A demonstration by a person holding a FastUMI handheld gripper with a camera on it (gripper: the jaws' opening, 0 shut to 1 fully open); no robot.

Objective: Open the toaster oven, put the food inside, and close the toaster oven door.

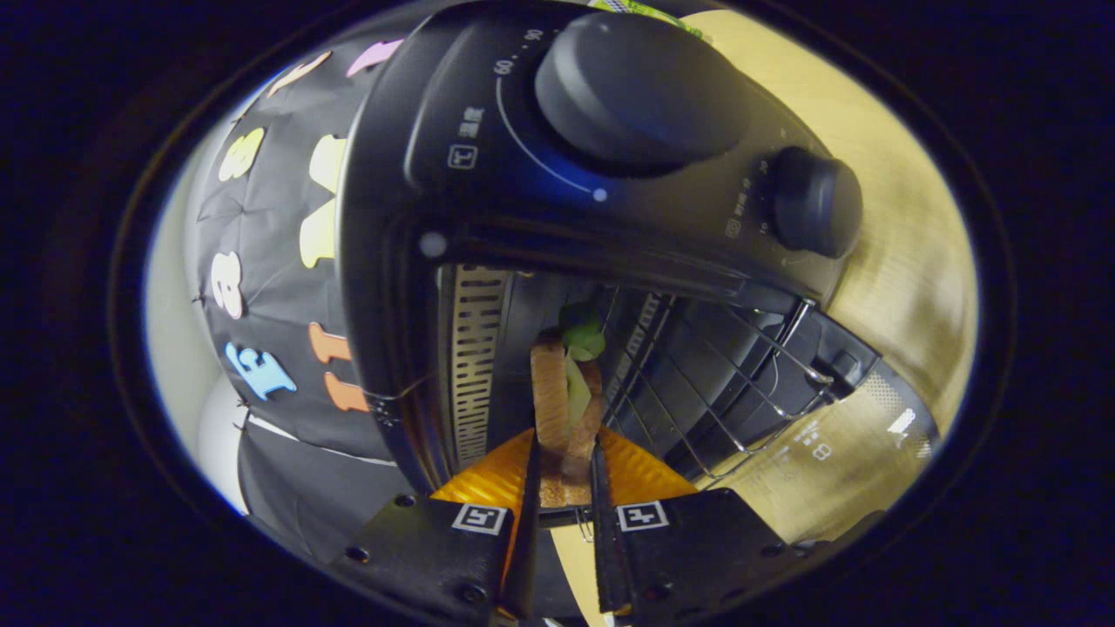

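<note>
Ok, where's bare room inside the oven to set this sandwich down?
The gripper is shut on the sandwich at the toaster oven mouth. The wire rack beside the sandwich lies bare out to the open door. It is crowded by the slotted wall.

I read "60" and "90" on the toaster oven point(409, 174) panel, along the arc beside my view's nearer, larger knob point(640, 87); a "20" sits by the smaller knob point(814, 202) further along; the open door's point(836, 444) glass carries an "8"; other marks there are too small to read; each finger point(488, 540) of my gripper point(564, 488) wears a square coded tag.
</note>
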